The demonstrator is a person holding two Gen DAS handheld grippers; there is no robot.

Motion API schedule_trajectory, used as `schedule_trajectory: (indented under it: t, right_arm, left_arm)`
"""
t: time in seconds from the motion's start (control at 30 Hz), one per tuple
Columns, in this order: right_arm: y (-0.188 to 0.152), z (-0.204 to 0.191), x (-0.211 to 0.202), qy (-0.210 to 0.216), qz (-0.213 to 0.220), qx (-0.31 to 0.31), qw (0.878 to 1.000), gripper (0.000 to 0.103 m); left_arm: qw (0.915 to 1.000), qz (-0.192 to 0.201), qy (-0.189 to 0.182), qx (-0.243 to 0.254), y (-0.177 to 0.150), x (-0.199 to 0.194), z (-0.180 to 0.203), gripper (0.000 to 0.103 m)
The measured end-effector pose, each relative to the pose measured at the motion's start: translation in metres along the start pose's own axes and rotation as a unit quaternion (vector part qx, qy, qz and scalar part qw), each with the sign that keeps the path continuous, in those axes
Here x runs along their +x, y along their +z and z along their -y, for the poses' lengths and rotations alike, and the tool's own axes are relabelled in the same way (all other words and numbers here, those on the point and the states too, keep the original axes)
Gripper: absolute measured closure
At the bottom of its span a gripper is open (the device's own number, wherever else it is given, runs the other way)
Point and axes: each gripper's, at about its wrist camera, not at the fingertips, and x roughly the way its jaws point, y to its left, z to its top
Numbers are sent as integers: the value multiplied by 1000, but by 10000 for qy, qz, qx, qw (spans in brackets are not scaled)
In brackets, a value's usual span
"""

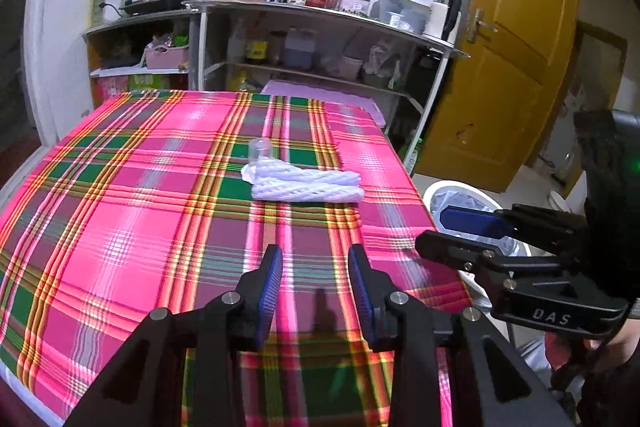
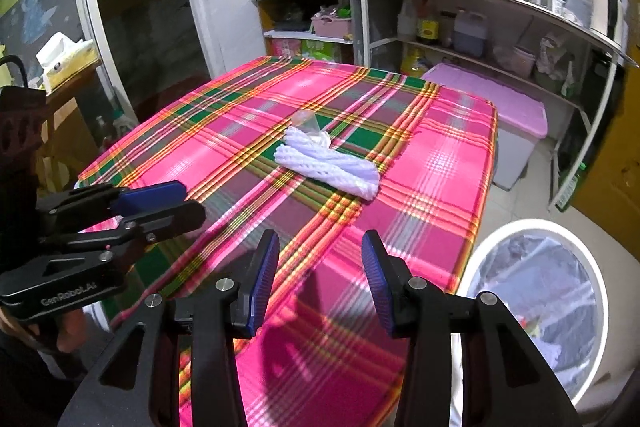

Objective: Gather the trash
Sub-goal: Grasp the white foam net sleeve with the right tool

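Both tools hang above the near edge of the counter, which is covered with a pink plaid cloth. The left tool has its jaws parted with nothing between them, and the right tool is likewise open and empty, a little wider. The trash lies well apart from both, toward the far middle of the cloth: two rolls of white foam netting side by side, with a small clear plastic cup touching their far left end; whether the cup stands upright or leans is hard to tell. A white bin with a liner stands on the floor just off the counter's right edge, probably so collected pieces can be dropped in easily. Collection seems not yet begun.
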Motion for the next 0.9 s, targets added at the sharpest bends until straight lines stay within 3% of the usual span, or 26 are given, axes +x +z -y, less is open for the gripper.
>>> schedule_trajectory:
  t: [0.47, 0.9]
  right_arm:
    - [35, 5, 58, 82, -43, -613, 9981, 55]
    - [56, 8, 111, 239, -392, -1380, 9894, 53]
  left_arm:
    - [9994, -2, 150, -300, 7, 11, -39, 69]
    - [9984, -61, 238, -513, 10, 24, -69, 69]
